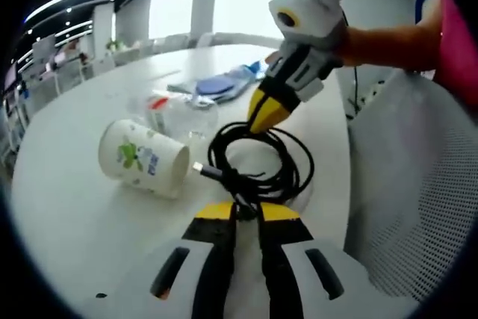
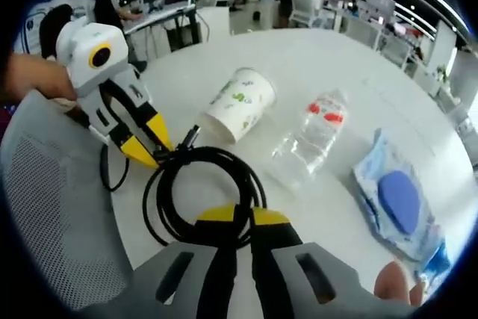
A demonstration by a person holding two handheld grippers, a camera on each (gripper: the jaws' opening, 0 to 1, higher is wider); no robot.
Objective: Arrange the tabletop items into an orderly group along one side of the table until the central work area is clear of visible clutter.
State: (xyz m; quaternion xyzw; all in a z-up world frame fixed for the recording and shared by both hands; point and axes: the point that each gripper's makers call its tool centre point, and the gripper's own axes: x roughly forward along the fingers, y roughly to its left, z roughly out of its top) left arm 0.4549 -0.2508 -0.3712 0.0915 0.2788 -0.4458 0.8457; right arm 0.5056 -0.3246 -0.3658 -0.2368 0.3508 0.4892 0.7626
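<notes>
The coiled cable (image 1: 258, 158) is grasped by both the left gripper (image 1: 246, 213) and the right gripper (image 2: 243, 218), fingers clenched on opposite sides of the coil, probably so the loops are kept together.

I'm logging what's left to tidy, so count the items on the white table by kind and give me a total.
Paper cup: 1
Clear plastic bottle: 1
Coiled black cable: 1
Blue wipes pack: 1
Total: 4

1 paper cup (image 2: 240, 102), 1 bottle (image 2: 310, 140), 1 cable (image 2: 205, 192), 1 wipes pack (image 2: 399, 199).
</notes>
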